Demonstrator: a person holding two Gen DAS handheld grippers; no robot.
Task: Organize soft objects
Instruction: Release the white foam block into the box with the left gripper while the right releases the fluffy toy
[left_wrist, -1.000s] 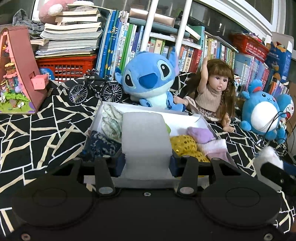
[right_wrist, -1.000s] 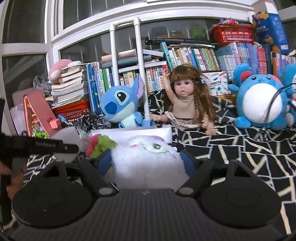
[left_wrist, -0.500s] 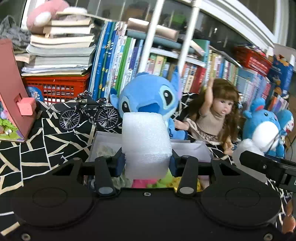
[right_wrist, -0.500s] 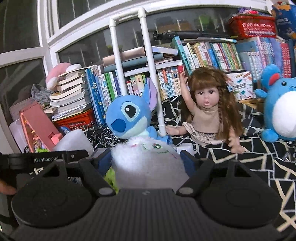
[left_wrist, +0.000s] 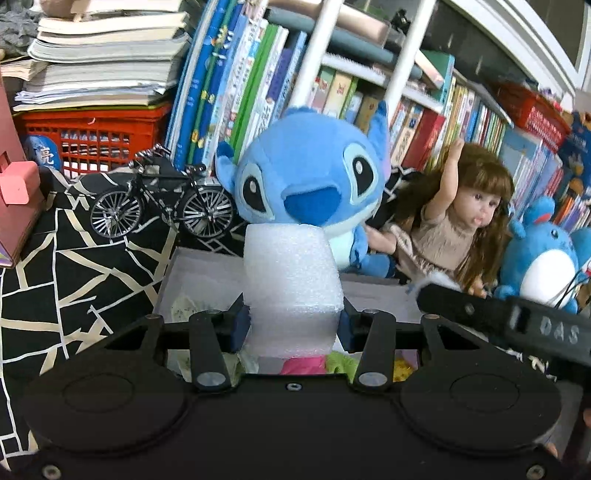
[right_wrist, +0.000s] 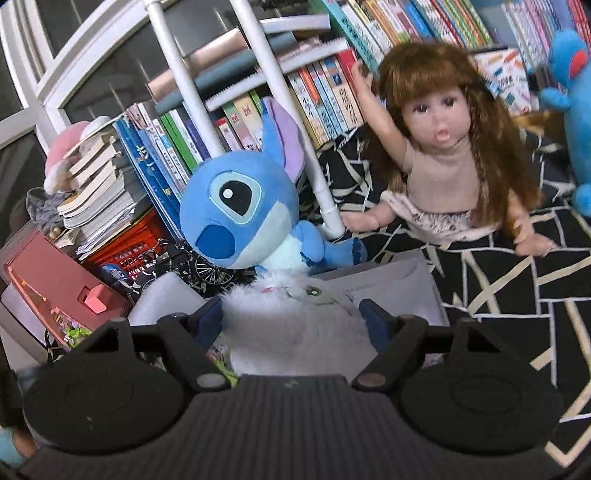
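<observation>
My left gripper (left_wrist: 293, 325) is shut on a white foam block (left_wrist: 291, 288), held above the near end of a white open box (left_wrist: 199, 275). Soft items lie in the box under it: a pink piece (left_wrist: 303, 365), a green piece (left_wrist: 341, 362) and a patterned cloth (left_wrist: 186, 308). My right gripper (right_wrist: 295, 317) is shut on a white fluffy plush toy (right_wrist: 295, 321), over the same white box (right_wrist: 399, 286). In the right wrist view the foam block (right_wrist: 166, 299) shows at the left. In the left wrist view the right gripper's black finger (left_wrist: 502, 317) reaches in from the right.
A blue plush (left_wrist: 310, 188), a long-haired doll (left_wrist: 458, 221) and a round blue plush (left_wrist: 543, 258) sit behind the box. A model bicycle (left_wrist: 162, 199), a red basket (left_wrist: 92, 140), stacked books, a book row and white pipes (right_wrist: 295, 122) stand at the back. A pink toy house (right_wrist: 55, 288) stands left.
Both grippers have moved forward over the box toward the blue plush, each keeping its hold. The right view has rolled, and the box's contents have slipped below the left gripper.
</observation>
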